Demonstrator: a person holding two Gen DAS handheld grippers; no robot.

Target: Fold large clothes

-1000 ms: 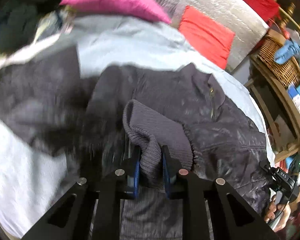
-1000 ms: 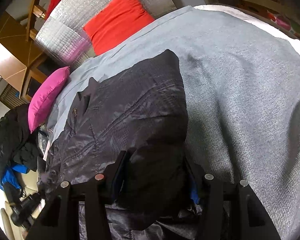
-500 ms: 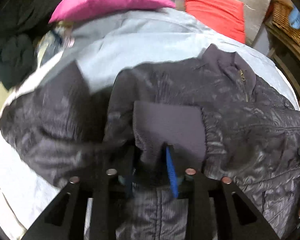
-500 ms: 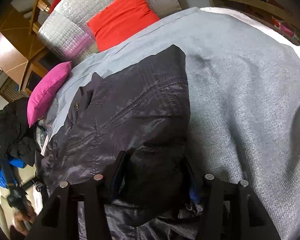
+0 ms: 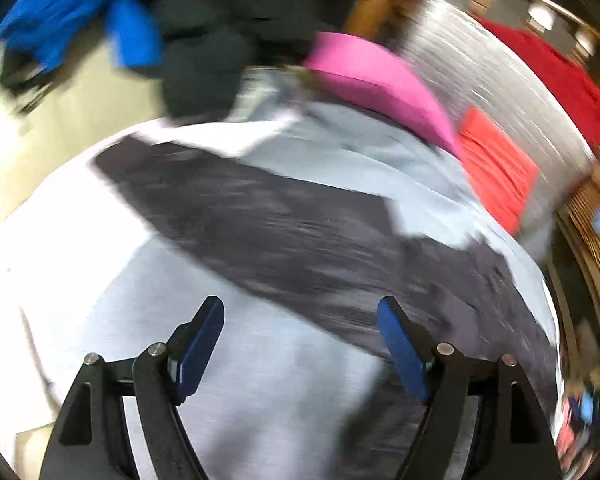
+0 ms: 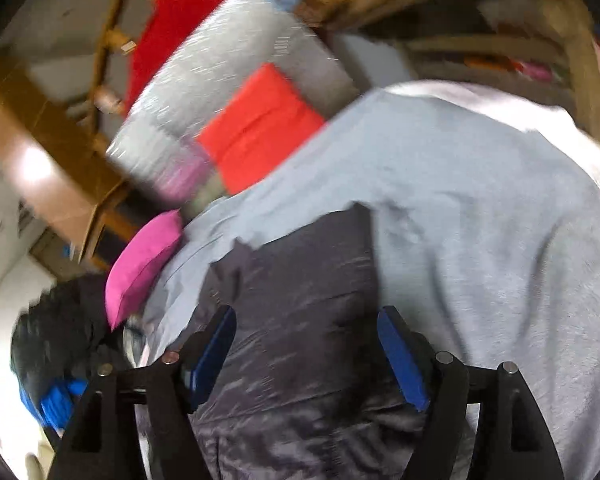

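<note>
A dark grey quilted jacket (image 5: 292,240) lies spread on the pale grey bed cover (image 5: 228,384); the left wrist view is blurred. My left gripper (image 5: 300,316) hangs above the cover just short of the jacket's near edge, jaws opening wide, nothing between them. In the right wrist view the same jacket (image 6: 300,308) lies below my right gripper (image 6: 306,326). Its jaws are opening too, their blue pads (image 6: 400,360) apart from the fabric, which lies beneath them.
A pink cushion (image 5: 372,80), a red cushion (image 5: 496,176) and a silver quilted pad (image 5: 500,92) lie at the head of the bed. Dark and blue clothes (image 5: 112,36) are heaped beyond the bed's left side. A wicker basket (image 5: 592,232) stands right.
My left gripper let go of the knitted cuff, opened wide and swung off to the left. My right gripper released the jacket fold, opened and rose a little.
</note>
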